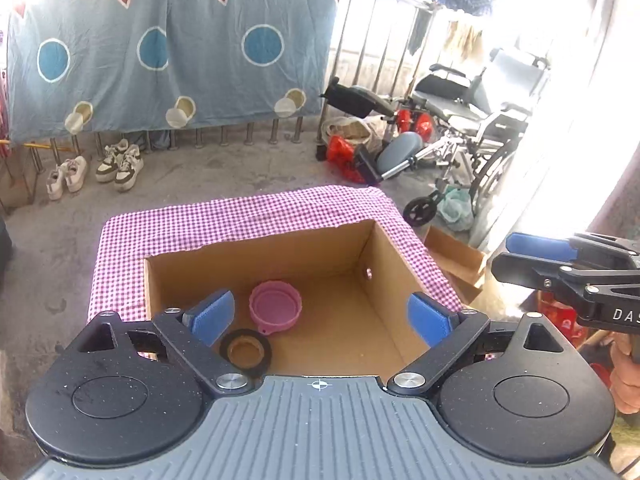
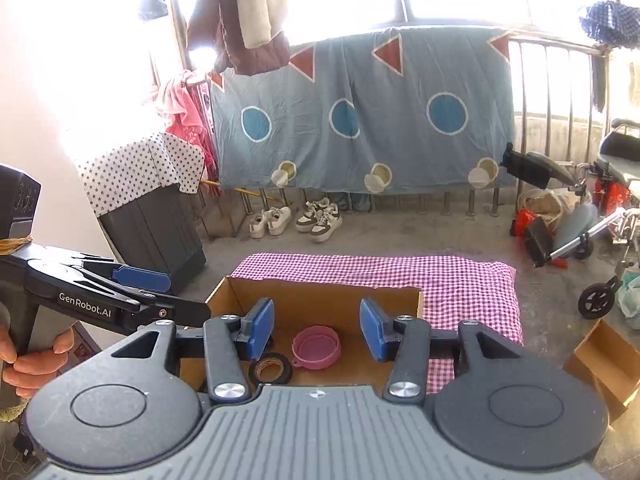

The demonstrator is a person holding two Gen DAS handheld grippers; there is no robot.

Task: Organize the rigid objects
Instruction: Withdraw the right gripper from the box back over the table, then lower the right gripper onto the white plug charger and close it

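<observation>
An open cardboard box stands on a pink checked cloth. Inside lie a pink collapsible bowl and a black tape roll. My left gripper is open and empty above the box's near side. In the right wrist view the same box holds the pink bowl and the tape roll. My right gripper is open and empty above the box. The right gripper also shows at the right edge of the left wrist view.
A wheelchair and red bags stand at the far right. Shoes sit by the railing under a hung blue blanket. A dark bin with a starred cloth stands left. Another cardboard box lies right.
</observation>
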